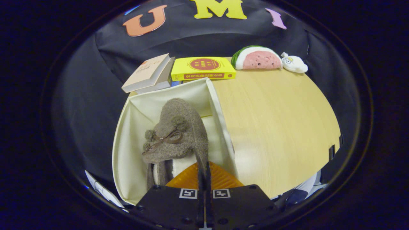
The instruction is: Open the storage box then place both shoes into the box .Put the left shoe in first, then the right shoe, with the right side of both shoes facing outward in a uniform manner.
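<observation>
My fingers (204,179) are pressed nearly together, pinching the rim of a fuzzy brown shoe (179,131) at its heel end. The shoe hangs from that grip with its toe pointing away from me toward 12 o'clock, a small bow and pompoms on its upper, pale lining showing at the opening. It sits inside the open cream storage box (127,153), whose fabric walls stand up around it on the left, far and right sides. I cannot tell whether the sole touches the box floor.

The box rests on the left part of a pale wooden worktop (281,127). Beyond the box, at about 11 o'clock, lies a beige book (148,72), and beside it at 12 o'clock a yellow book (203,68). At about 1 o'clock a watermelon-slice plush (257,58) lies at the far edge, with a small white plush (295,64) just beside it.
</observation>
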The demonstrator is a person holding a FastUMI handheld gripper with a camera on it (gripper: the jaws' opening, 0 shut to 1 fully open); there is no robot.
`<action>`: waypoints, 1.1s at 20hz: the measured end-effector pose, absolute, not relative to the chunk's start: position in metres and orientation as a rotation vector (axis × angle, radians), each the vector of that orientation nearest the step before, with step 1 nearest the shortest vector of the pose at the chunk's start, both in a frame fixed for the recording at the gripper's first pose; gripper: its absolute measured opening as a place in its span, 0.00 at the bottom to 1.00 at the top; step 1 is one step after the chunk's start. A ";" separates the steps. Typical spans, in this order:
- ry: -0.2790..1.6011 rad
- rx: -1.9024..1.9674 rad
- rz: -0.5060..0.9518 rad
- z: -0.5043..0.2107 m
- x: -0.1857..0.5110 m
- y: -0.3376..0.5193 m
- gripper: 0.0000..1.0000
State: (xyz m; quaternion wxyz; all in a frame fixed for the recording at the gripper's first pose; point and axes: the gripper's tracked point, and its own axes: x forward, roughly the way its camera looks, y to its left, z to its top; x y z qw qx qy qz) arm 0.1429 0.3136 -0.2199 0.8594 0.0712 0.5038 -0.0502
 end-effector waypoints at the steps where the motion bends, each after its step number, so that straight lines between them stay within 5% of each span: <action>1: 1.045 0.157 -0.095 -0.219 0.144 0.317 0.03; 13: 0.756 0.080 0.010 -0.150 0.138 0.305 0.76; 17: 0.585 0.075 -0.053 -0.118 0.138 0.249 0.90; 22: 0.425 0.091 -0.163 -0.084 0.129 0.152 0.92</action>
